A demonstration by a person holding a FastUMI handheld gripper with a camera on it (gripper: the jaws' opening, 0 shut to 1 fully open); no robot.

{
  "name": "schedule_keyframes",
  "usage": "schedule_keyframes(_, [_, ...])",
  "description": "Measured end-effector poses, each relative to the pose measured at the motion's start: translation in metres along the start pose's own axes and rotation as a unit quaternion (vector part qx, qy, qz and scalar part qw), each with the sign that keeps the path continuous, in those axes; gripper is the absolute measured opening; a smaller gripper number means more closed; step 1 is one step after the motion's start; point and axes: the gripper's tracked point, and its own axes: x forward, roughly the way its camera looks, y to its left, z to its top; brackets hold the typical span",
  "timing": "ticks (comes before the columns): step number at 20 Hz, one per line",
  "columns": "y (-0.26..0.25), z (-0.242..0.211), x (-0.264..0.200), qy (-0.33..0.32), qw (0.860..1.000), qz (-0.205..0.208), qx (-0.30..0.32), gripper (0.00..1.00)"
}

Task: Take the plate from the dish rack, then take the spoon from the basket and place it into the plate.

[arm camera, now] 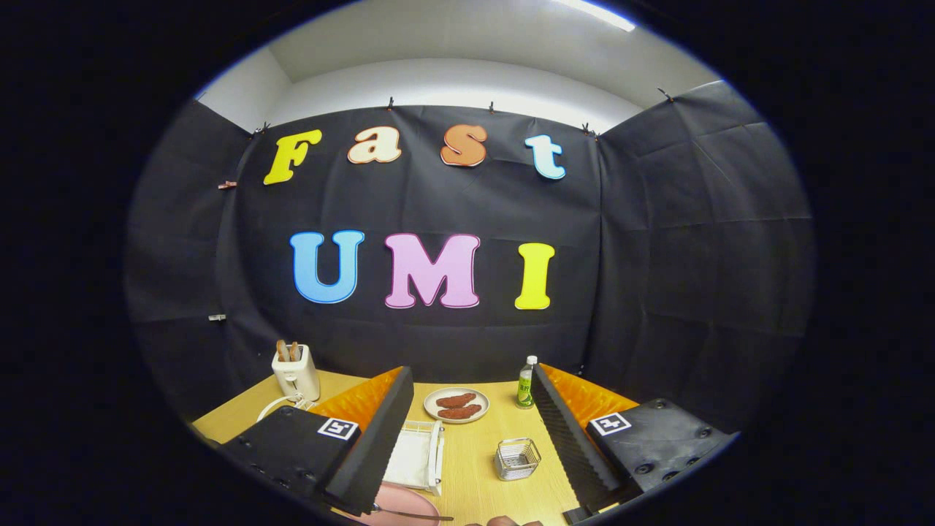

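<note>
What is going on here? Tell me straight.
A person's handheld gripper hangs above the wooden table, fingers spread wide and holding nothing. Near the base of the fingers, a pink plate lies on the table next to the white dish rack, with what looks like the spoon lying across it. The wire basket between the fingers looks empty, so the job appears about done.
</note>
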Motion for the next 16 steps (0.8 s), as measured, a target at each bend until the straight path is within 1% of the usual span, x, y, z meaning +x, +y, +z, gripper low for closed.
schedule_keyframes(3, [-0.002,-0.001,-0.002,0.000,1.000,-0.008,-0.008,0.99])
schedule_keyframes(7, [0.005,-0.003,-0.004,0.004,1.000,-0.001,0.012,0.99])
schedule_keyframes(16, [0.017,-0.008,-0.001,0.009,0.999,0.018,0.029,0.99])
